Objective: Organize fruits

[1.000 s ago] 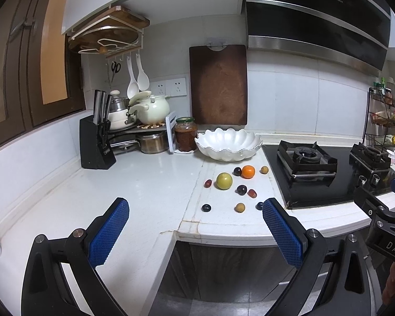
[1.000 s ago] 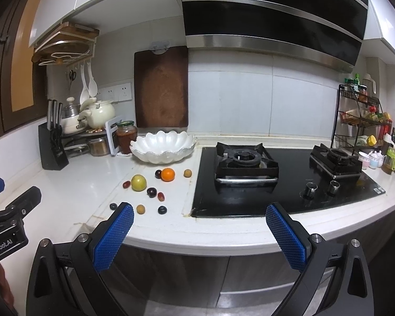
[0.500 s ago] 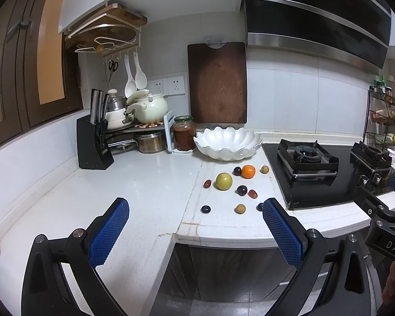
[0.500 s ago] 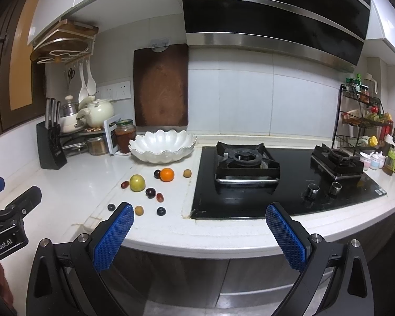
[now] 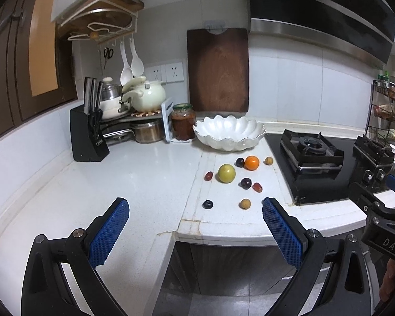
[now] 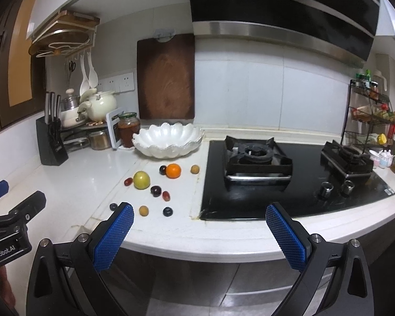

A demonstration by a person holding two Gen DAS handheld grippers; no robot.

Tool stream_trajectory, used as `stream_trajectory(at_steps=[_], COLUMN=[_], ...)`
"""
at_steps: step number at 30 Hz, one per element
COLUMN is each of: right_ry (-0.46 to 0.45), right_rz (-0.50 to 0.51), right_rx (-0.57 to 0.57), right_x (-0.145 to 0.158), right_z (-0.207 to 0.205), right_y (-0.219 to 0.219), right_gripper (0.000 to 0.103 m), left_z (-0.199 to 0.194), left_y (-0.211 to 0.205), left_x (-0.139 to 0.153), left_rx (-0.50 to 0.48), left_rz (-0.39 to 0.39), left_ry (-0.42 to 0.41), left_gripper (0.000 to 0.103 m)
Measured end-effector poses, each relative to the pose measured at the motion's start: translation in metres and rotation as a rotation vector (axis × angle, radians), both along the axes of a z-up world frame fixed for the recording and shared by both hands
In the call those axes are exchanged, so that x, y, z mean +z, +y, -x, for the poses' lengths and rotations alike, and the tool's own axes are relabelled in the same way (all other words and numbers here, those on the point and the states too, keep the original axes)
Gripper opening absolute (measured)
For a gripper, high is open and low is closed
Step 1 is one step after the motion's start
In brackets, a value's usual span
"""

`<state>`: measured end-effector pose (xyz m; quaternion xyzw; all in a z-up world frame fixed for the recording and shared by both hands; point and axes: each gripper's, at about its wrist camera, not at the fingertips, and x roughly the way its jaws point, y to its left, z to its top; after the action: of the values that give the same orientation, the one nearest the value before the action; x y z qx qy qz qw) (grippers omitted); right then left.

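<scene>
Spreading wide, the left gripper [image 5: 194, 226] and the right gripper [image 6: 198, 230] both hung short of the counter [image 5: 144, 179] edge, holding nothing; their blue pads [image 5: 109, 233] were knobbly rubber on black arms. Past them the fruits lay loose on the smooth white stone, all in front of the bowl [image 5: 229, 135]. Nearest came a dark berry [image 5: 207, 204] and a small tan fruit [image 5: 245, 203]; another dark berry [image 6: 167, 211] was half hidden behind a pad in the left view. Farther on sat a red grape [image 5: 257, 187], a plum [image 5: 246, 183], a round green fruit [image 5: 226, 173] and a second grape [image 5: 208, 176]. Just before the bowl were an orange [image 5: 251, 162], a dark plum [image 5: 240, 162] and a tan fruit [image 5: 268, 161]. The bowl was white, scalloped and glossy; its inside could not be seen. Right of it stood the black stove [image 6: 258, 158].
</scene>
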<state>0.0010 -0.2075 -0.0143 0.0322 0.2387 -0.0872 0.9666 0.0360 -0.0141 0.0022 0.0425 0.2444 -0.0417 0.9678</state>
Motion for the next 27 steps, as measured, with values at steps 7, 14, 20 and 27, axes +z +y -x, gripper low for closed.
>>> stream_trajectory(at_steps=[7,14,20,27], right_ry=[0.047,0.126,0.204,0.267], right_rz=[-0.007,-0.041,-0.074,-0.081], right_rx=[0.014,0.03,0.038,0.035], right_x=[-0.014,-0.039,-0.066,-0.095], right_z=[-0.032,-0.072,-0.107,-0.137], right_y=[0.007,0.011,0.013,0.016], right_gripper=[0.102,0.093,0.084,0.073], left_z=[-0.03,-0.071,-0.104,-0.135], left_y=[0.004,0.006,-0.003,-0.011], left_x=[-0.012,-0.031,-0.053,-0.08], left_rx=[0.021,0.005,-0.034,-0.083], left_rz=[-0.018,0.001,-0.037,-0.077], left_ry=[0.053,0.123,0.163,0.217], left_gripper=[0.103,0.099,0.088,0.078])
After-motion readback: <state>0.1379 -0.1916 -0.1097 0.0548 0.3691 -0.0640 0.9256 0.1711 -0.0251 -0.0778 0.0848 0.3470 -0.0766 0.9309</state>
